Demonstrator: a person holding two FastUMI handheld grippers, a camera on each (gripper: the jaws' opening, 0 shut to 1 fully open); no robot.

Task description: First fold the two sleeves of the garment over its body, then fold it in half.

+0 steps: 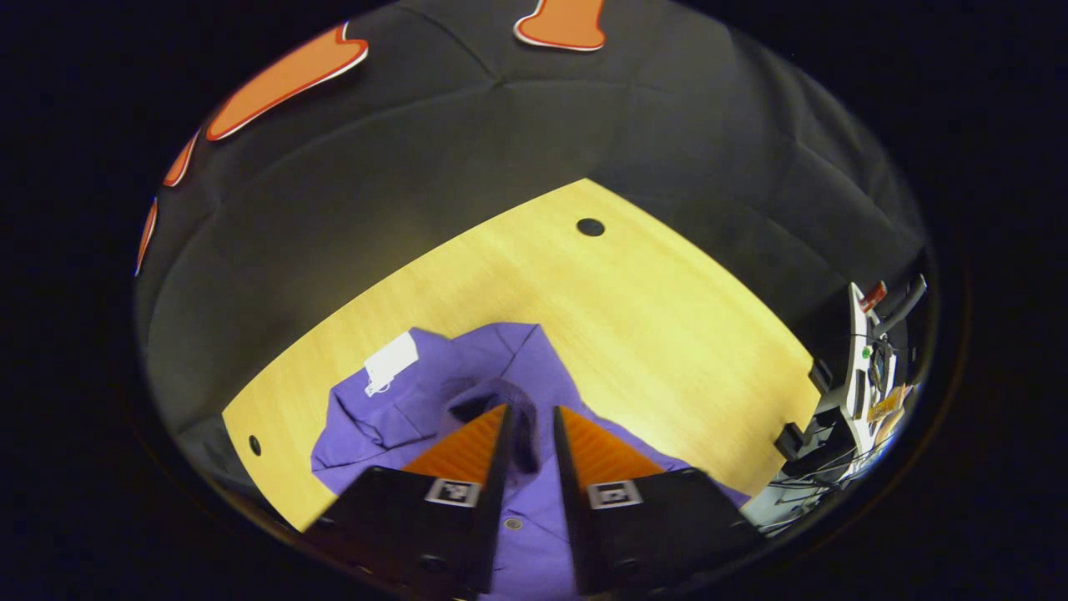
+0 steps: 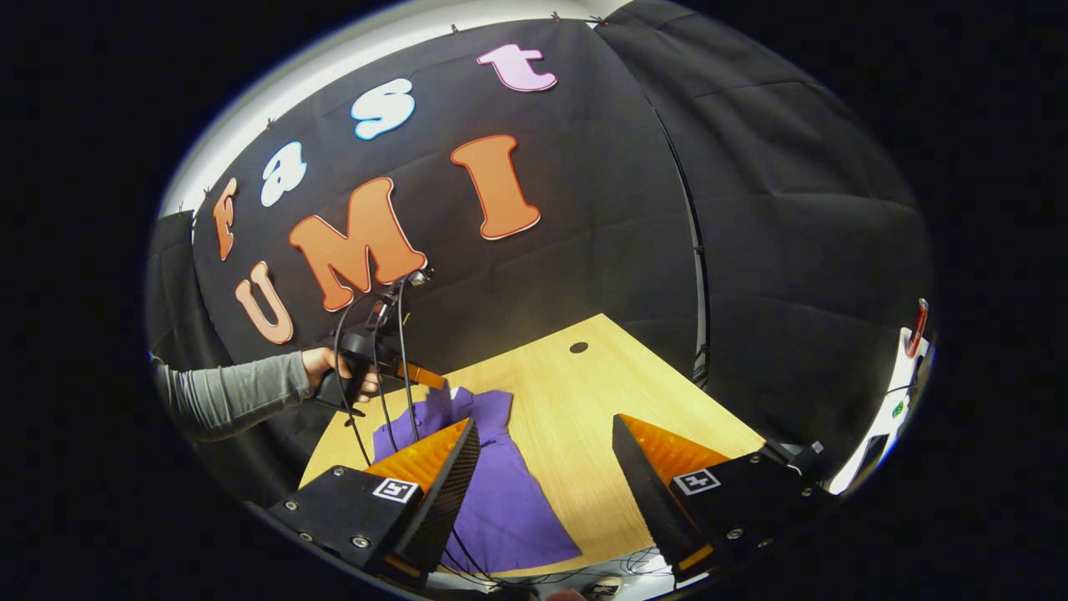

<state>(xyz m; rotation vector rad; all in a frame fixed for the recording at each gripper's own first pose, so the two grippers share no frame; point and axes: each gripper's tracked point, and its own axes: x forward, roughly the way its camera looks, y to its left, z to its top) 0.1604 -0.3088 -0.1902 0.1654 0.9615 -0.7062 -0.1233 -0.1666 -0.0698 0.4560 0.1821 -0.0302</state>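
A purple garment (image 1: pixel 517 359) with a white tag (image 1: pixel 390 363) lies crumpled on the yellow wooden table (image 1: pixel 634 334). My left gripper (image 1: pixel 530 411) hangs low over it, its fingers almost together with a raised fold of the purple cloth pinched between them. In the right gripper view this same left gripper (image 2: pixel 421 377) is held by a hand (image 2: pixel 321 363) at the garment's far end, where the cloth (image 2: pixel 492 484) is lifted a little. My right gripper (image 2: pixel 542 430) is open, above the table's near edge, with nothing between its fingers; the garment lies below and left of it.
The table has a round hole (image 1: pixel 590 226) near its far corner and another hole (image 1: pixel 254 445) at the left edge. A stand with cables (image 1: pixel 863 376) is off the table's right end. A grey sleeve (image 2: pixel 234 392) reaches in from the left.
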